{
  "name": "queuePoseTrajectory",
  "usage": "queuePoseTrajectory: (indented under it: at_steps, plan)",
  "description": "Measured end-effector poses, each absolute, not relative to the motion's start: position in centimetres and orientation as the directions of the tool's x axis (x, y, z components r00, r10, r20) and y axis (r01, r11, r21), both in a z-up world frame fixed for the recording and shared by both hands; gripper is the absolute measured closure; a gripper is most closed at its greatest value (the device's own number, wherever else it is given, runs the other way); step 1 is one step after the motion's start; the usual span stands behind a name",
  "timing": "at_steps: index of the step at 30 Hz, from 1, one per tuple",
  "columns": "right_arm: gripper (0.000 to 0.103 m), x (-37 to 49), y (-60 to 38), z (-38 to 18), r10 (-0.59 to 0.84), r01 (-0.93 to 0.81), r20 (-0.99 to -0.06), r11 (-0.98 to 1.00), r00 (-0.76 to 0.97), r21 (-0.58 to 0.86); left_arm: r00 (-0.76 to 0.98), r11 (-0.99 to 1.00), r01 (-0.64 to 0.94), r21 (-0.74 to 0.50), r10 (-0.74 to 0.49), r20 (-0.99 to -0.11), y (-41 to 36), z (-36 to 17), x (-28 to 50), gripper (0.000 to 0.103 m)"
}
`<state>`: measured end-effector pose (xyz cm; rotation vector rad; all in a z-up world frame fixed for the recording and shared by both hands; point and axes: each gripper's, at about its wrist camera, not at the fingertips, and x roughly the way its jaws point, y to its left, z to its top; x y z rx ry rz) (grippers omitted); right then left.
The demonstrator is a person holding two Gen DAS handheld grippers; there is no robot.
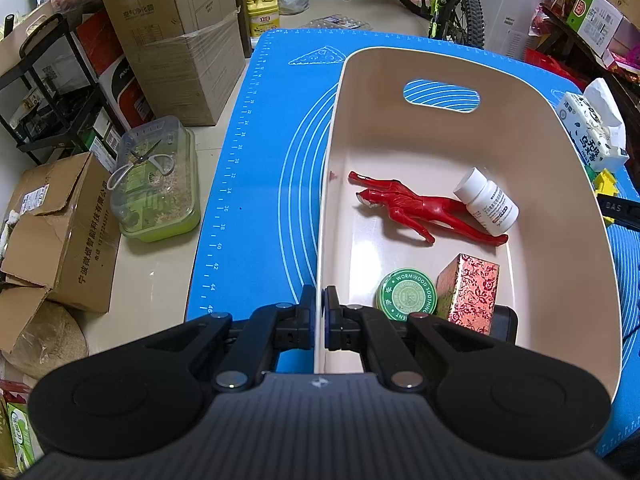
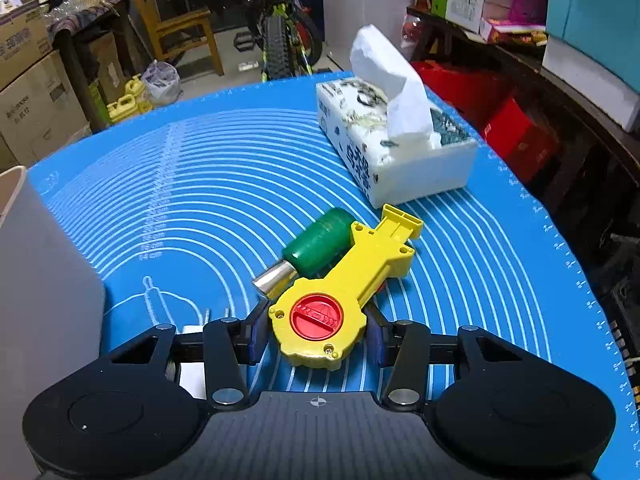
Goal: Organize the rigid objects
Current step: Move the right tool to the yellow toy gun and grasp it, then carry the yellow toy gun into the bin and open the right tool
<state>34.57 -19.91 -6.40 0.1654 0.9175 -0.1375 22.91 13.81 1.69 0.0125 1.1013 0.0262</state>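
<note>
Because made of hard moulded plastic, yellow toy [image 2: 344, 292] judged light, stiff, not fragile, a bit slippery on smooth sides; best taken at round head w/ red dial [image 2: 317, 317], flanks there wide enough for both pads. Lying flat on blue mat [image 2: 200, 184] of the surface, head toward camera, handle pointing away to tissue box [image 2: 396, 148], resting partly over green bottle [image 2: 316, 246] w/ silver tip. Right gripper [image 2: 316, 338]: fingers open around the head, 1 each side, very near the flanks or just touching, cannot tell which; no firm squeeze judged yet. Left gripper [image 1: 319, 318]: fingers pinched on wall of cream bin [image 1: 400, 76], steadying it. Inside bin: red figure [image 1: 412, 206], white pill bottle [image 1: 486, 202], green tin [image 1: 407, 296], floral box [image 1: 468, 288].
</note>
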Motion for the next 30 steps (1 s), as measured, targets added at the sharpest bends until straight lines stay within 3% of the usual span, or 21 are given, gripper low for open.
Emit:
queuePoseTrajectory:
  at_steps: [19, 30]
  plan:
    - [0.049, 29.3, -15.4, 4.4, 0.036, -0.003, -0.573, 0.998, 0.819, 0.058, 0.452, 1.0, -0.015, 0.025, 0.029, -0.892, 13.8, 1.8, 22.9, 0.098]
    - [0.049, 27.4, -10.6, 7.4, 0.141, -0.14, -0.479, 0.989, 0.866, 0.038, 0.454, 0.999, -0.014, 0.029, 0.032, -0.89, 13.8, 1.9, 22.8, 0.098]
